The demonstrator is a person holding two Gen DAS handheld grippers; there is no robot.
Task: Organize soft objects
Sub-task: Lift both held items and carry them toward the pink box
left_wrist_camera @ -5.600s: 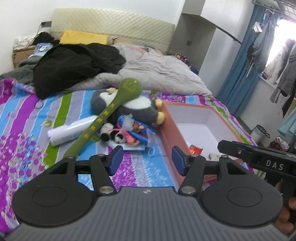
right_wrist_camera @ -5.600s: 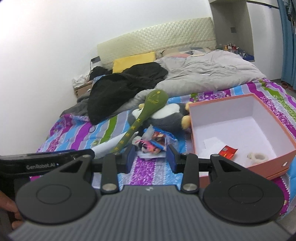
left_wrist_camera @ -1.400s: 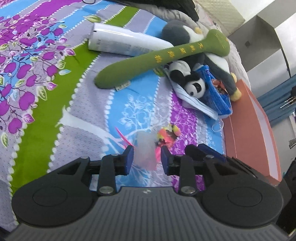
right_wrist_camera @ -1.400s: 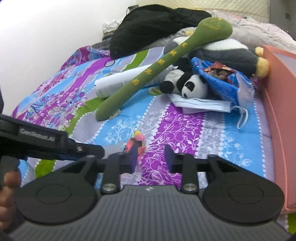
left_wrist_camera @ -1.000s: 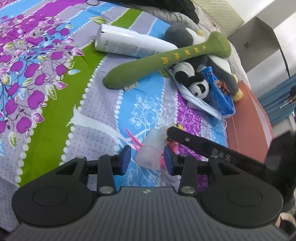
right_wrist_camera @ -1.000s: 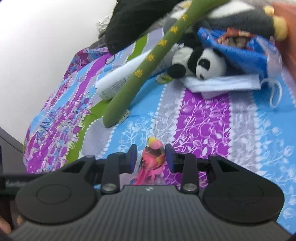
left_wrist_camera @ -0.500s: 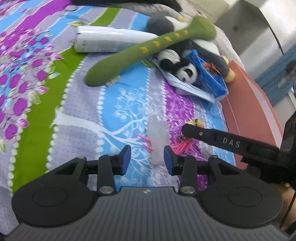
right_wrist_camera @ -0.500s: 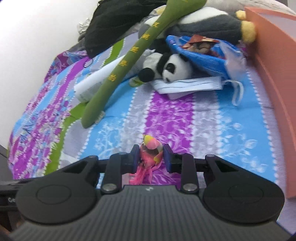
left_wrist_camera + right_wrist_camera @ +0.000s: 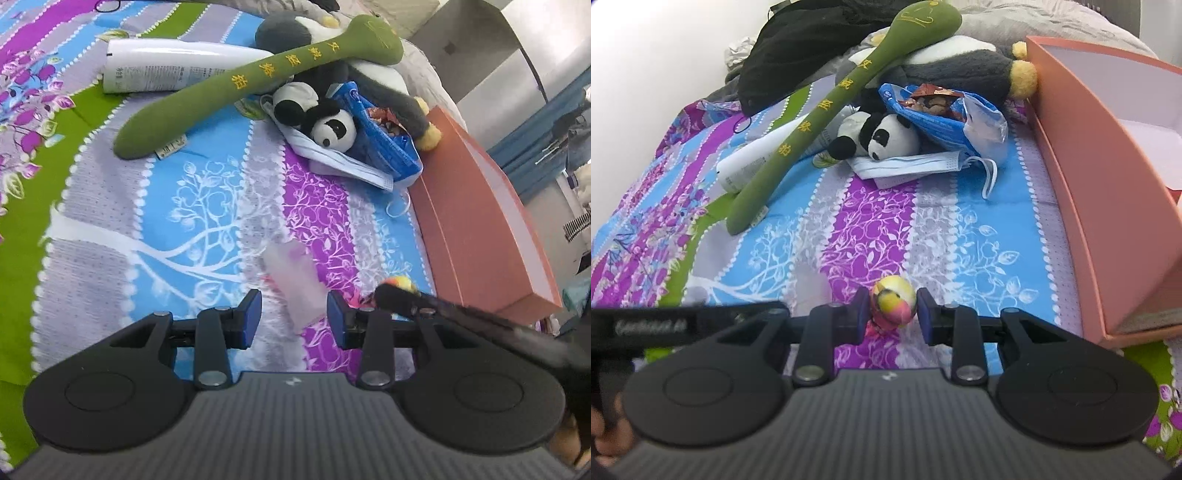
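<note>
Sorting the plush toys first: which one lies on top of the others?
The long green plush stick. Its head rests across the grey penguin plush, above the small panda lying on the bedspread.

Open bedspread [image 9: 871,236] mid-scene, near side.
Far: plush pile [image 9: 882,136] & green bat [image 9: 827,118] block; right: box wall [image 9: 1108,206].

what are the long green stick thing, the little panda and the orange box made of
Green stick: looks like stuffed fabric, matte, with a fuzzy nap, yellow stitched characters and a sewn-in tag.
Little panda: plush, short black and white pile that looks soft.
Orange box: probably rigid paperboard; smooth matte salmon outside, white inside, with thin straight walls and sharp corners.
</note>
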